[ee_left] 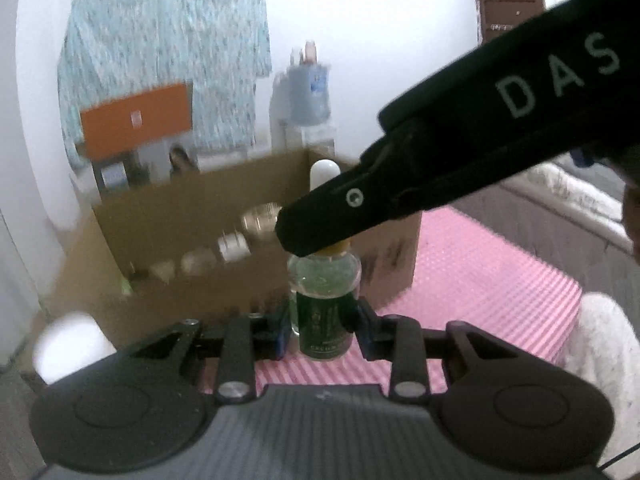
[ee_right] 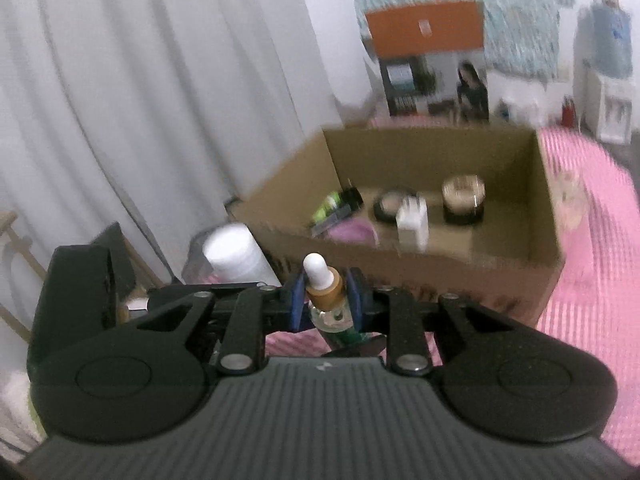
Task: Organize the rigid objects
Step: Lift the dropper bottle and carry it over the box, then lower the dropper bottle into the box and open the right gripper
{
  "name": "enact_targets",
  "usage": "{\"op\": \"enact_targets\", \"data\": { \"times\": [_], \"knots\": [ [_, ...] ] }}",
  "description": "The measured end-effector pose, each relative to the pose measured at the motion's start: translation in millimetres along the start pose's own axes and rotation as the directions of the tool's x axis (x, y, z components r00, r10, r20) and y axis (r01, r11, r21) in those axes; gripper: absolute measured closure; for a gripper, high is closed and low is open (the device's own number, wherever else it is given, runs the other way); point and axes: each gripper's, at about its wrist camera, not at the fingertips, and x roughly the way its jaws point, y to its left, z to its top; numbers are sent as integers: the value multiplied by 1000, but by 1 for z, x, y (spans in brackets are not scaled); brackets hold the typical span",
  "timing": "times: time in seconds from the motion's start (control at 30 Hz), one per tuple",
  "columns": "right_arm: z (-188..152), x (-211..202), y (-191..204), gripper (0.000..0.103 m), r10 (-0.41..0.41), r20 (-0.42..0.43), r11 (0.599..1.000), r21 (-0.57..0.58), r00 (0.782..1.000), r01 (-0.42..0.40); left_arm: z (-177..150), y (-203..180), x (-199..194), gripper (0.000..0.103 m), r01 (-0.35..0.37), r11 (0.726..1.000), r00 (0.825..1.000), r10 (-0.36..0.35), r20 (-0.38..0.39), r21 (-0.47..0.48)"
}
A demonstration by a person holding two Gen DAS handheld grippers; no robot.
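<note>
A small glass dropper bottle point(ee_left: 324, 308) with a dark green label, gold collar and white bulb stands upright on the pink mat point(ee_left: 492, 280). My left gripper point(ee_left: 322, 330) has its blue pads on both sides of the bottle's body. My right gripper point(ee_right: 324, 300) is shut on the gold collar of the bottle point(ee_right: 325, 286), coming from above in the left wrist view point(ee_left: 440, 160). Behind it stands an open cardboard box point(ee_right: 404, 256) holding several cosmetics: a gold-lidded jar point(ee_right: 463, 198), a white charger point(ee_right: 412, 222), a compact point(ee_right: 390, 202), a green tube point(ee_right: 334, 204).
A white cylindrical container point(ee_right: 236, 256) stands left of the box. A white curtain point(ee_right: 140, 100) hangs at the left. An orange-topped carton point(ee_right: 430, 60) and a water dispenser point(ee_left: 304, 104) stand behind. A white fluffy blanket point(ee_left: 604, 352) lies at the mat's right edge.
</note>
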Motion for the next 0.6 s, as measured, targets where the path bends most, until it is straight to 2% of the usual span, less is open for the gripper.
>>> {"op": "enact_targets", "data": {
  "times": [0.1,0.23,0.3,0.37,0.47,0.6],
  "knots": [
    [22,-18,7,82,17,56,999,-47,998,-14,27,2,-10,69,-14,1000,999,14,36,14],
    [57,-28,5,81,26,97,994,-105,995,-16,64,9,-3,70,-8,1000,998,7,55,8],
    [74,-24,-3,82,21,97,993,-118,995,-9,80,13,8,70,27,1000,998,-27,58,-9],
    [93,-15,-19,82,21,76,995,-96,997,-14,93,18,25,70,80,996,996,-78,37,-48],
    [113,4,-48,82,26,34,999,-44,999,-24,105,23,55,70,95,992,995,-96,-14,-85],
    [123,35,-86,82,26,-39,999,30,999,-25,107,32,96,70,125,979,984,-144,-108,-160]
  ]
}}
